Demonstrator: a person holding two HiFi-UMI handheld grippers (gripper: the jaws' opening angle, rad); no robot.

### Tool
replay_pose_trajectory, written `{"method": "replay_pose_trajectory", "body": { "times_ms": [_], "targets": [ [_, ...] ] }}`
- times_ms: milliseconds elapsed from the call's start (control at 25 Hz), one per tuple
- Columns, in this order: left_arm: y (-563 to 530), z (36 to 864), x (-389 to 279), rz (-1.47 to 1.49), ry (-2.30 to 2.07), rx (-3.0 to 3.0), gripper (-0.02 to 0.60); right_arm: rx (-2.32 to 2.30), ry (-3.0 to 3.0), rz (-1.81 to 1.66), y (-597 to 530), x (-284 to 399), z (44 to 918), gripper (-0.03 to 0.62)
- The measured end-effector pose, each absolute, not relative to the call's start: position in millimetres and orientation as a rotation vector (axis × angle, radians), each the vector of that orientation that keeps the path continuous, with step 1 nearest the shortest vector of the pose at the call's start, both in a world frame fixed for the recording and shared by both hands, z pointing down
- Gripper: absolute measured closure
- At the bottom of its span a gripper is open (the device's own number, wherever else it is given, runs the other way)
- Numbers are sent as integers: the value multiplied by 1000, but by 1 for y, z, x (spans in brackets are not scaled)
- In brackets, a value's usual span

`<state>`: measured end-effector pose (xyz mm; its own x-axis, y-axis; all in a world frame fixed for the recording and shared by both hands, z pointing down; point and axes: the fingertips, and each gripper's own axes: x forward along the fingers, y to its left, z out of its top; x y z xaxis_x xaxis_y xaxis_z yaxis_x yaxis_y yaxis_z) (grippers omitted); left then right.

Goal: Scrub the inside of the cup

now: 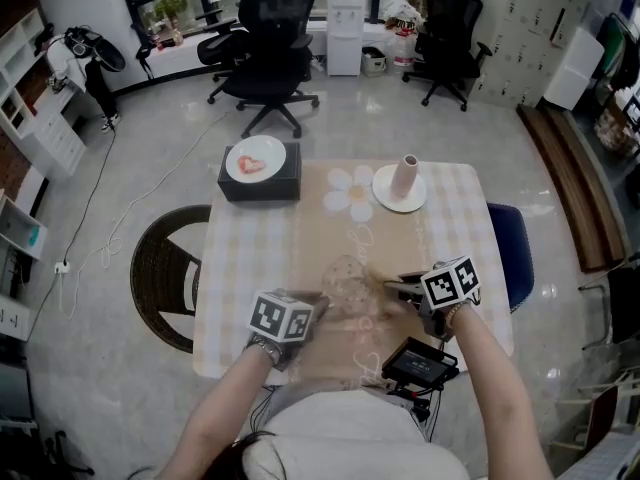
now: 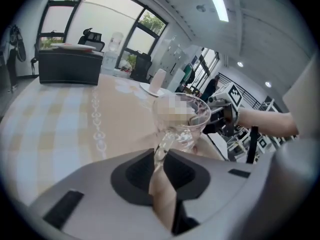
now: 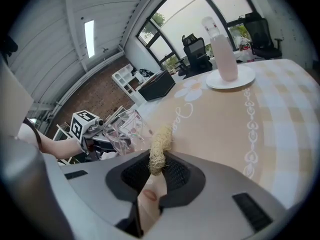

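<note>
Now left gripper (image 2: 160, 156) is clamping the glass cup (image 2: 182, 125), right gripper (image 3: 157, 168) clamping a loofah scrubber (image 3: 161, 143).
Cup is tilting, mouth toward the right gripper (scrubber's long axis running out along the jaws).

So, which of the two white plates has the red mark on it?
The plate on the black box; the other plate holds a pale bottle.

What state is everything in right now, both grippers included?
glass cup: tilted, gripped low down by the left gripper
left gripper: shut on glass cup
loofah scrubber: held, outside the cup
right gripper: shut on loofah scrubber
pink bottle: upright on white plate
heart-marked plate: flat on black box
</note>
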<state>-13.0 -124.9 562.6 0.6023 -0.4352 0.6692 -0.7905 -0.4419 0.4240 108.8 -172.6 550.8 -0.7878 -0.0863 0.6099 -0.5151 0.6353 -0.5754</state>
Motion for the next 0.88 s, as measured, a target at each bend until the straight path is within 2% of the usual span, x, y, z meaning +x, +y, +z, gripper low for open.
{"method": "replay_pose_trajectory", "body": {
  "times_ms": [880],
  "targets": [
    [-134,551,-14,402,-1268,1877,523,835,-2273,1284,-151,128,544,531]
  ]
}}
